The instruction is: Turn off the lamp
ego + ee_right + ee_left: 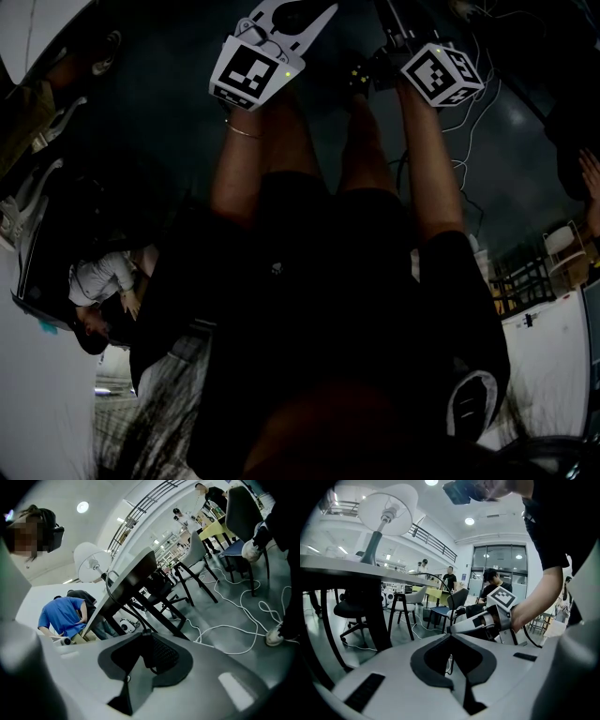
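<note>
**Tongs.** The right tongs have their jaws drawn almost together. The tips pinch a thin black cord, which runs on between the pads. The left tongs have their tips together, with nothing identifiable gripped. The two sets sit just beside each other, both below bench height.

**Task item.** From the right tongs the cord rises up and to the left to the edge of the bench. The lamp stands upright on that bench, well above and to the left of both tongs. It has a white shade on a dark stem. No switch can be made out on the cord. Whether the bulb is lit cannot be read in this bright room.

**Hazards (judgement).**
- Downward pull on the cord could drag the lamp toward the bench edge and topple it.
- The thin cord could slip out of the pinch.
- With the switch unseen, the tongs could close on the wrong section of cord.

**Surroundings.** Below the tongs lies a grey floor strewn with white cables. Chairs stand beyond to the right. A person in blue bends over to the left.
</note>
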`<state>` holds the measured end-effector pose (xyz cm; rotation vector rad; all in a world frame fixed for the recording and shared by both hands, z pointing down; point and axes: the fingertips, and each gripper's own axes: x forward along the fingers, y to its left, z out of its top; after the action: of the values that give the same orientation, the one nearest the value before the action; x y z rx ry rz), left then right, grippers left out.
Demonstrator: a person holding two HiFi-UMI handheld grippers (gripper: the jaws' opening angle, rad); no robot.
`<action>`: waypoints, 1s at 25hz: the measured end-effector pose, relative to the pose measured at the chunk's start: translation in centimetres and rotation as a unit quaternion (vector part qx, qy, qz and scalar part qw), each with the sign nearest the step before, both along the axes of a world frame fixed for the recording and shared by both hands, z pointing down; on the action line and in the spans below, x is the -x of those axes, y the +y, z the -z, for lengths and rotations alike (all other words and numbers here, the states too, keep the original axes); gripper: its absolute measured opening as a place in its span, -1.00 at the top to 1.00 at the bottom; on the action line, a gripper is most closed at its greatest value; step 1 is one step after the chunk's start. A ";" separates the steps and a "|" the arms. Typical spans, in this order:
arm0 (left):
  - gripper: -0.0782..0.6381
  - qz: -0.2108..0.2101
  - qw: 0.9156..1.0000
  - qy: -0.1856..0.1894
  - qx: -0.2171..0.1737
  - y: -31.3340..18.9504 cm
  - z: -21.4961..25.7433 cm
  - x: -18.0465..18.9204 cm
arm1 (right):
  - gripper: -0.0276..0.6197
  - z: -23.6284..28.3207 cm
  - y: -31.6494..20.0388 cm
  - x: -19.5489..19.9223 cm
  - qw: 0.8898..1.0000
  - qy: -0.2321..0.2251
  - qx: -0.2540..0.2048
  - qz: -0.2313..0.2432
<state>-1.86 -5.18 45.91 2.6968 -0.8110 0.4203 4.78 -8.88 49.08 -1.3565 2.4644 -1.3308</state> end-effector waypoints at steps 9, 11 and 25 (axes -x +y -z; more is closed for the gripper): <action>0.76 0.007 1.000 0.003 0.009 0.0 -0.2 0.4 | 0.73 -1.1 0.6 -0.2 1.000 0.008 0.013 -0.005; 0.76 0.008 1.000 0.003 0.010 -0.1 -0.3 0.6 | 0.73 -1.0 0.5 -0.1 1.000 0.006 0.012 -0.007; 0.76 0.023 1.000 0.003 0.018 -0.6 -0.5 0.6 | 0.91 0.4 0.5 -0.1 1.000 -0.005 -0.006 -0.004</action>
<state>-2.43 -5.75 46.44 2.6391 -0.8541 0.4122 4.91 -8.43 48.64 -1.3512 2.4544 -1.3161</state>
